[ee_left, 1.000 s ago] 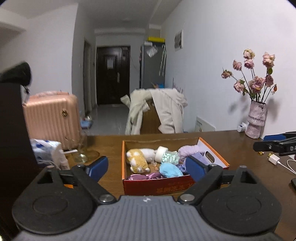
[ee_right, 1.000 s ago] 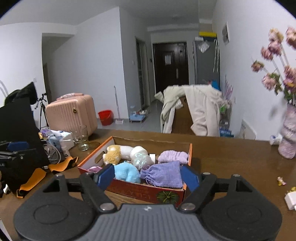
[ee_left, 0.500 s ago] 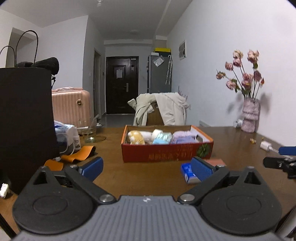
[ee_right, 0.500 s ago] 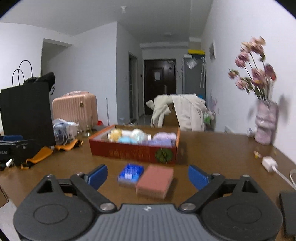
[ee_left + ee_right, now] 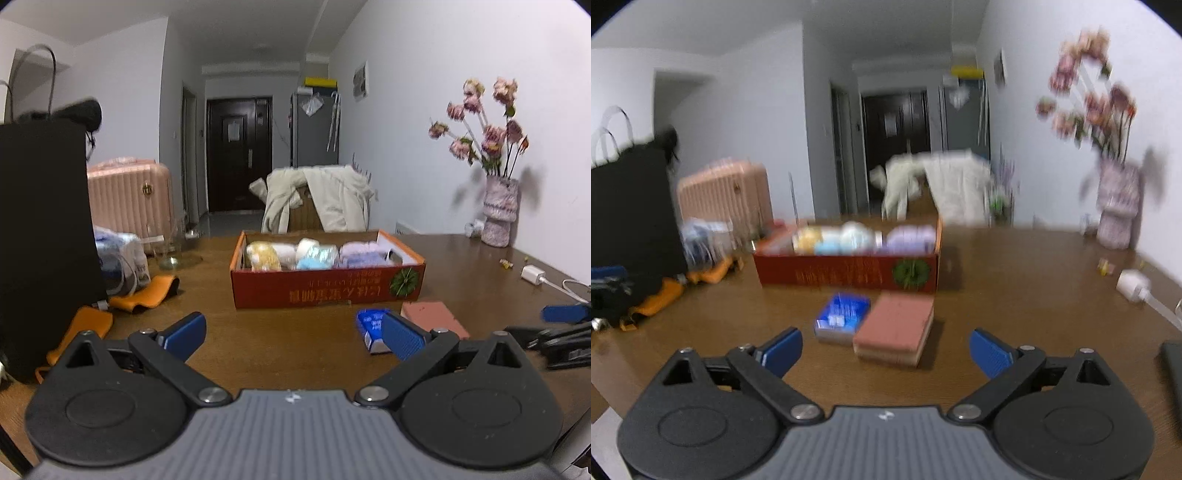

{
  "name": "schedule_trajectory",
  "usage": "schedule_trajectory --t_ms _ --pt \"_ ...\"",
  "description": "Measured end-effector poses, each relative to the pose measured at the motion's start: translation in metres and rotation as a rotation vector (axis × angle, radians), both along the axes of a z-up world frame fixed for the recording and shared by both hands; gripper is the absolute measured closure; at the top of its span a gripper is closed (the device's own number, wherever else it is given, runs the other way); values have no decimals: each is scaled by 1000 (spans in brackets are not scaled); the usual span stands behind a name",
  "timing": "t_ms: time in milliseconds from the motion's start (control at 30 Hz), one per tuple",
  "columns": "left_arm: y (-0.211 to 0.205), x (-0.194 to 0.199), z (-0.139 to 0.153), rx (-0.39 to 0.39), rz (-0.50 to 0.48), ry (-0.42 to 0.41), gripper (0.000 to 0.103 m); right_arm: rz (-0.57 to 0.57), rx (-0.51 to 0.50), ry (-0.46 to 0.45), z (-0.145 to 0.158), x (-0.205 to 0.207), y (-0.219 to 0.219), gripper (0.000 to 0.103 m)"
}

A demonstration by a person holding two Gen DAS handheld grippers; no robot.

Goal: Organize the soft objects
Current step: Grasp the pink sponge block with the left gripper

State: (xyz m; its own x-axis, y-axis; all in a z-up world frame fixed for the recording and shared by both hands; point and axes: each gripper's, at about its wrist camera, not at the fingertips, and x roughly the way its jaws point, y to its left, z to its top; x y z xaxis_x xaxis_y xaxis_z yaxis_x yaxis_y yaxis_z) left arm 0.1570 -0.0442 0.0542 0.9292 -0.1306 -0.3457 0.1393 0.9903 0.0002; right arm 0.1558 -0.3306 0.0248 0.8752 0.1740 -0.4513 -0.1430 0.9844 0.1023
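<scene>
Two grippers hang low over the brown wooden table (image 5: pixel 280 343), both with jaws spread wide and nothing between them. Ahead of the left gripper (image 5: pixel 293 332), well beyond its fingertips, stands the shallow red-orange cardboard box (image 5: pixel 325 291) that holds the soft objects: a yellow plush toy (image 5: pixel 263 255) at its left end, a white and pale-blue fluffy bundle (image 5: pixel 314 254) in the middle and lilac knitted pouches (image 5: pixel 360 253) toward the right. They lie packed side by side below the rim, which suggests the box is the collecting place for this task.

Just in front of the left gripper's right finger lies a small blue packet (image 5: pixel 371 325), and beside it, further right, a flat terracotta-pink block (image 5: pixel 432 317). From the right gripper (image 5: pixel 886 349) the same pair sits directly ahead and between the open fingers, the blue packet (image 5: pixel 842 314) left of centre and touching or nearly touching the pink block (image 5: pixel 895 330). That view is blurred, so surface detail cannot be read.

My judgement is that these two items, loose on the table in front of the box, are what is left to tidy, and the right gripper is aligned to close on one of them. At the far right edge of the left view, the dark body and blue pad of the right gripper (image 5: pixel 561 332) show just beside the pink block.
</scene>
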Motion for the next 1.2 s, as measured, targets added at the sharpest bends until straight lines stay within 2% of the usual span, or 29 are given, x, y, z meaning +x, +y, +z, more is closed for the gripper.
schedule_trajectory --t_ms 200,333,400,467,500,533,600,633,667,700,767,800,833,900,967,1067,1100,1200 --pt "-8 26 -24 21 -19 61 0 -17 -2 112 -36 71 22 6" --pt "-8 39 -32 28 -23 82 0 -41 -56 162 -53 109 33 18" --pt "-6 44 -34 28 -26 90 0 -34 -72 170 -56 116 35 33" --pt "-4 48 -37 21 -32 98 0 -11 -91 176 -56 112 35 32" --pt "-4 49 -38 20 -38 102 0 18 -126 186 -55 97 34 33" --pt "-3 50 -39 19 -46 104 0 18 -126 186 -55 97 34 33" --pt "-3 50 -42 17 -66 111 0 63 -142 193 -52 72 32 33" --pt "-3 52 -43 12 -75 119 0 122 -139 201 -51 59 33 33" --pt "-2 53 -45 0 -84 131 0 309 -112 211 -49 33 40 33" --pt "-3 56 -46 -13 -96 143 0 309 -112 211 -49 33 40 32" --pt "-6 60 -49 -40 -124 165 0 473 -106 211 -47 16 51 32" --pt "-9 62 -51 -48 -138 176 0 489 -119 212 -47 13 53 30" --pt "-11 62 -51 -48 -149 180 0 454 -148 224 -48 14 53 29" --pt "-16 60 -53 -44 -184 182 1 308 -203 227 -48 19 41 29" --pt "-19 59 -55 -61 -220 201 7 212 -160 222 -43 23 21 29" --pt "-28 61 -61 -114 -293 242 19 122 42 211 -33 26 -9 32" --pt "-31 63 -63 -125 -309 256 22 121 112 201 -31 27 -14 34" --pt "-41 73 -70 -170 -331 314 38 155 269 175 -31 37 -20 43"
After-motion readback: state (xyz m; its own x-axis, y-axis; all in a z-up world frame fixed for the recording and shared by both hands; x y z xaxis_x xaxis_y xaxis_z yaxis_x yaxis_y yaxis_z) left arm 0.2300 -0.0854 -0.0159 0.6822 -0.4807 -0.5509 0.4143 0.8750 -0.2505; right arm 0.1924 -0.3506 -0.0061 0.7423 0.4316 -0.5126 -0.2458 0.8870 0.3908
